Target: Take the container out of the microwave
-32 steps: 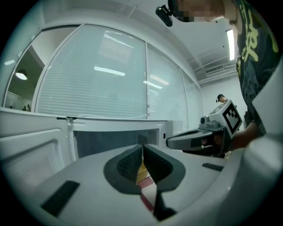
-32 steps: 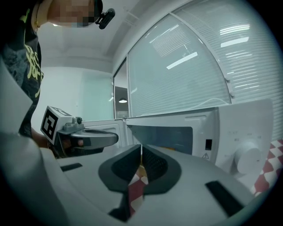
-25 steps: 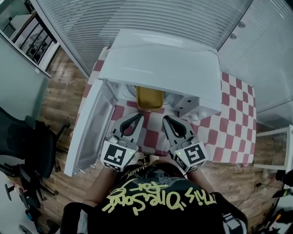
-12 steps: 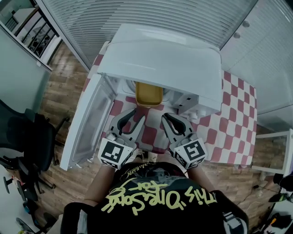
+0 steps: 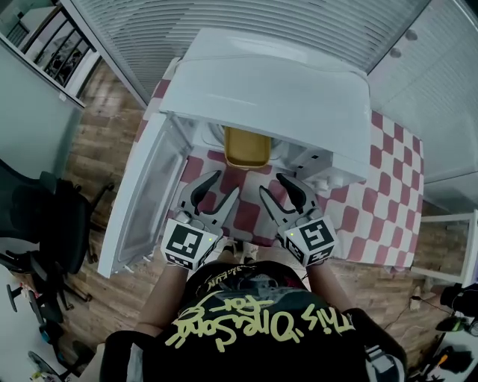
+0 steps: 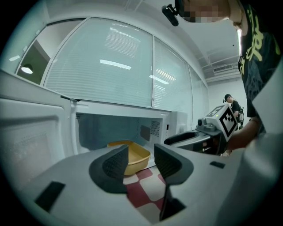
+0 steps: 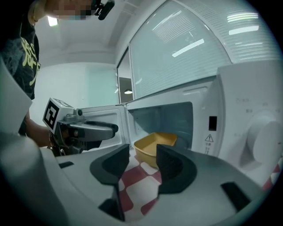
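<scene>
A yellow container (image 5: pixel 246 147) sits at the mouth of the white microwave (image 5: pixel 269 97), whose door (image 5: pixel 142 205) swings out to the left. My left gripper (image 5: pixel 222 184) and right gripper (image 5: pixel 275 185) hover side by side just in front of it, over the checked cloth. Both have just been opening their jaws, and both stand open with nothing between the pads. In the left gripper view the container (image 6: pixel 138 159) shows beyond the left gripper (image 6: pixel 141 161). The right gripper view shows the container (image 7: pixel 154 143) ahead of the right gripper (image 7: pixel 143 161), apart from it.
The microwave stands on a table with a red and white checked cloth (image 5: pixel 388 186). Its control panel (image 7: pixel 261 132) is on the right side. A black office chair (image 5: pixel 45 224) stands on the wooden floor to the left. Window blinds (image 5: pixel 224 22) run behind.
Both grippers' jaws have gone from shut to open, the left one first and the right one after it. The container has not moved.
</scene>
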A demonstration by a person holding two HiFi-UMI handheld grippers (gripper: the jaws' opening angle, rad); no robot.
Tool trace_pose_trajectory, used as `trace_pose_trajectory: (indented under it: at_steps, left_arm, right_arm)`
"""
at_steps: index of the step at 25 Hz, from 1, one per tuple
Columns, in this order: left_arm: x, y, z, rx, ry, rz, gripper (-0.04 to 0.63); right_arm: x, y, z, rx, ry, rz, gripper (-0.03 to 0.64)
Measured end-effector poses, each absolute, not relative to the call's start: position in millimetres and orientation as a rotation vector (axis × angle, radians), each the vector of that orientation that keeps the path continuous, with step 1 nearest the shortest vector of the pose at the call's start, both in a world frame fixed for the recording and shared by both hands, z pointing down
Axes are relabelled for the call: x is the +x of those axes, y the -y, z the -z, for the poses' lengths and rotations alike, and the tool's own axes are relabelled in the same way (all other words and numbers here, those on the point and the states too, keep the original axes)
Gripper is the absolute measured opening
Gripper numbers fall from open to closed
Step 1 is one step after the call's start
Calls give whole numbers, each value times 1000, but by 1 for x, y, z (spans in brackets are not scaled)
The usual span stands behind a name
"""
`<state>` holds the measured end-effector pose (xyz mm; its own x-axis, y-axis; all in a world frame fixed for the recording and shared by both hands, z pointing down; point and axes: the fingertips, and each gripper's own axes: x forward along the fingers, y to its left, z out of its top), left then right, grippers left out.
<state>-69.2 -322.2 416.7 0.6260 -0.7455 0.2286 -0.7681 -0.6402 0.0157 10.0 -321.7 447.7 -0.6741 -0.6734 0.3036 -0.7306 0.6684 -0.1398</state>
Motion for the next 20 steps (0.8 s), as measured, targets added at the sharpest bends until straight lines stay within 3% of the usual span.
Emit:
trace_pose_trajectory:
  at_steps: [20]
  left_arm:
    - [-72,347,-474,2657,1214,-485,217]
  right_arm:
    - [-2,357,-496,1138,2512,-319,232]
